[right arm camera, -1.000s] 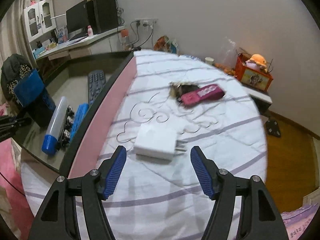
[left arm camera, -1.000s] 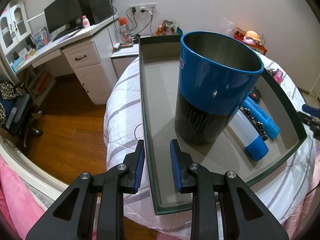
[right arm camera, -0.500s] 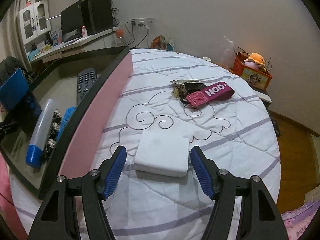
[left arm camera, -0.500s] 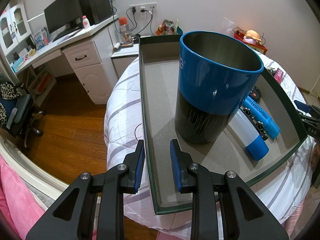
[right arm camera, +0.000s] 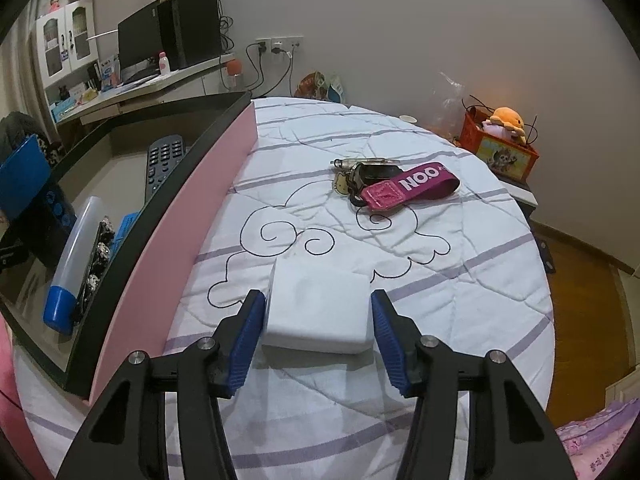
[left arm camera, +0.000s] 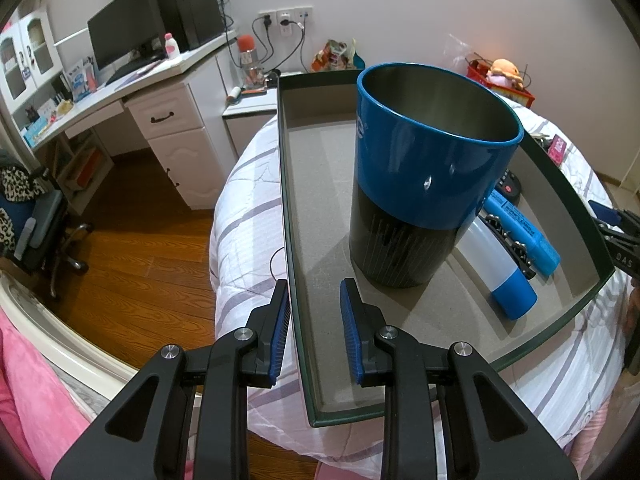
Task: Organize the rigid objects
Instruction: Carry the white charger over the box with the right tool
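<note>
A white rectangular power adapter (right arm camera: 318, 306) lies on the striped quilted bedspread (right arm camera: 440, 292) between the right gripper (right arm camera: 318, 338) fingers; a key bunch with magenta strap (right arm camera: 390, 184) lies beyond it. Left of that gripper, a shallow dark-rimmed tray (right arm camera: 168, 196) holds a black remote control (right arm camera: 162, 162). The left gripper (left arm camera: 314, 330) straddles the tray's wall, a blue-and-black metal tumbler (left arm camera: 424, 176) ahead.

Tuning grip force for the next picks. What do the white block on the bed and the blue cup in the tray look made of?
White block: likely hard matte plastic, maybe a charger; smooth faces, rounded edges. It sits between the right claw's pads, whose jaws have just been closing.

Blue cup: probably metal with a glossy blue and black coat; dull grey brushed-looking inside, sharp highlights outside.
</note>
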A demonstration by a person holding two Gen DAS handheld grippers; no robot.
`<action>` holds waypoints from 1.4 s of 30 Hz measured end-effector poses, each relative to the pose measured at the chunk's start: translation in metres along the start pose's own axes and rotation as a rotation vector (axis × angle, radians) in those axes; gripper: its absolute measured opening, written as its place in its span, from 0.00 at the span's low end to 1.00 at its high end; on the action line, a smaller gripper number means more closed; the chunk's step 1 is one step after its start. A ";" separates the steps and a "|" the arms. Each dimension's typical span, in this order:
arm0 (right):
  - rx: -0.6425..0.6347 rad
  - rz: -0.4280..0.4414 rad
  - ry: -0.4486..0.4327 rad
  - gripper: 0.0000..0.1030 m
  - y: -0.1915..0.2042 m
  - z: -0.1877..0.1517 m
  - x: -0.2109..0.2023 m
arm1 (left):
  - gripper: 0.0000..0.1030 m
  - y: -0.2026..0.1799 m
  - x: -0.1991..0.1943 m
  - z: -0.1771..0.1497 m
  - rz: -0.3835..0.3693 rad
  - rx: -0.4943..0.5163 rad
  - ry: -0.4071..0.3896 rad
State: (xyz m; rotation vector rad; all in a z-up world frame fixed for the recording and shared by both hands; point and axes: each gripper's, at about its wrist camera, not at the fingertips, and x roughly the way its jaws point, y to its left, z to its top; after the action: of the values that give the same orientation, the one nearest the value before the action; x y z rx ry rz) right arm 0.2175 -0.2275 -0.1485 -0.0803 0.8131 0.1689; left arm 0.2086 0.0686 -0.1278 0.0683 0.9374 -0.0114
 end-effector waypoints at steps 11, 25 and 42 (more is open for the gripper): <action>0.000 0.004 -0.004 0.54 0.000 0.003 -0.011 | 0.24 0.000 0.000 0.000 0.001 0.000 0.000; -0.036 0.009 -0.064 0.54 0.018 0.027 -0.034 | 0.24 0.000 0.000 -0.001 0.001 -0.001 0.000; -0.319 0.144 -0.054 0.54 0.127 0.061 -0.036 | 0.24 -0.001 0.000 -0.001 0.000 -0.001 -0.001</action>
State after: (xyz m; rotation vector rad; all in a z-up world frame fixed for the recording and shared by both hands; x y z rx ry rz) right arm 0.2139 -0.0981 -0.0808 -0.3166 0.7324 0.4349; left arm 0.2079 0.0680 -0.1282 0.0675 0.9365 -0.0106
